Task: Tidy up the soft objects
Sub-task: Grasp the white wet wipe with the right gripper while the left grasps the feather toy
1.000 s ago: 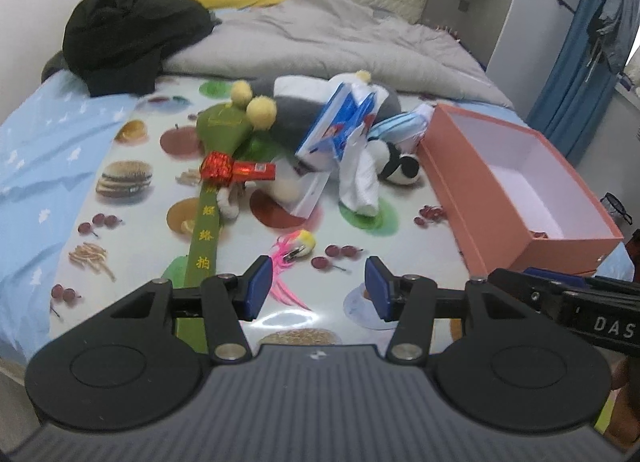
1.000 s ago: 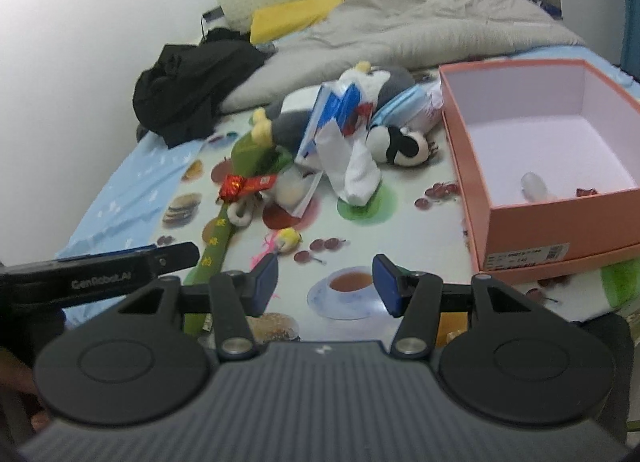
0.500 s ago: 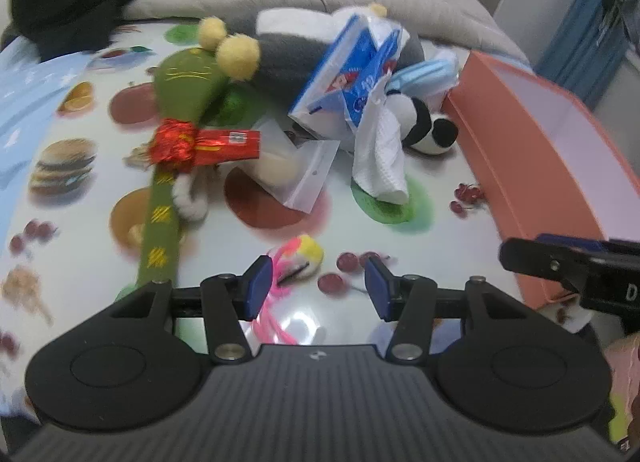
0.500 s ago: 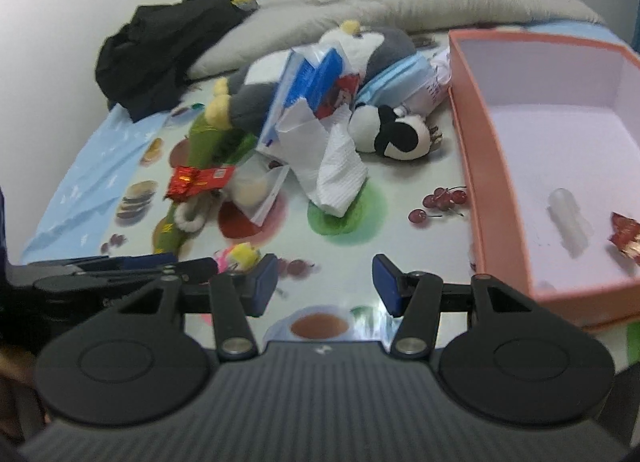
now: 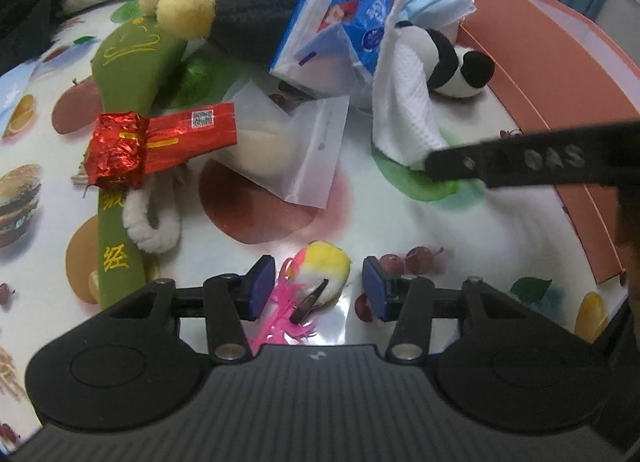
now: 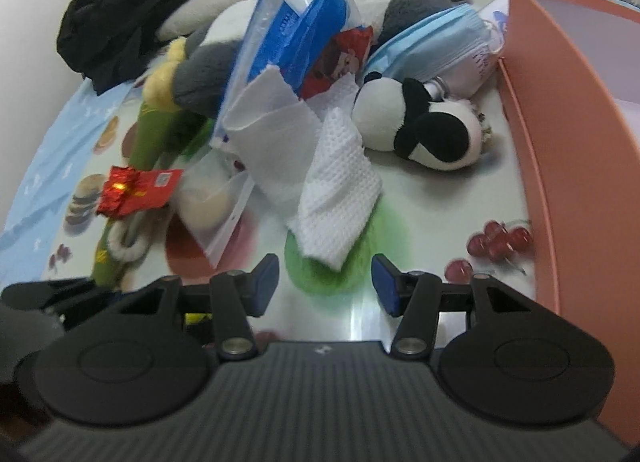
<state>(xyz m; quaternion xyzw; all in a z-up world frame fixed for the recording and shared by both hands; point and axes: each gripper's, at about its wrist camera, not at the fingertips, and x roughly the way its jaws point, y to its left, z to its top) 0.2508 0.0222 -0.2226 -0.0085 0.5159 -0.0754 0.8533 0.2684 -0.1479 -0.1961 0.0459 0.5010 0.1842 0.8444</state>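
Between the left gripper's (image 5: pixel 319 288) parted, narrowing jaws, a feathered toy (image 5: pixel 320 268), seemingly unclamped; right gripper (image 6: pixel 325 279) apart.

Open right tongs (image 6: pixel 324 284) over white tissue (image 6: pixel 334 186), panda plush (image 6: pixel 424 126) beside

Each hand carries the same matt black tool. The left tongs (image 5: pixel 319 288) have two blue rectangular pads (image 5: pixel 262 288) on black angular fingers, each finger hinged on a link arm with a silver round screw (image 5: pixel 229 351) at its base. Outside each link sits a broad round black housing with a raised oval in its middle. Behind the screws runs a dark grey body with fine lengthwise ribs and a small pale mark at its front edge. The right tongs (image 6: pixel 325 285) look alike; seen from the left tongs, one finger bears pale letters "DAS" (image 5: pixel 554 156).
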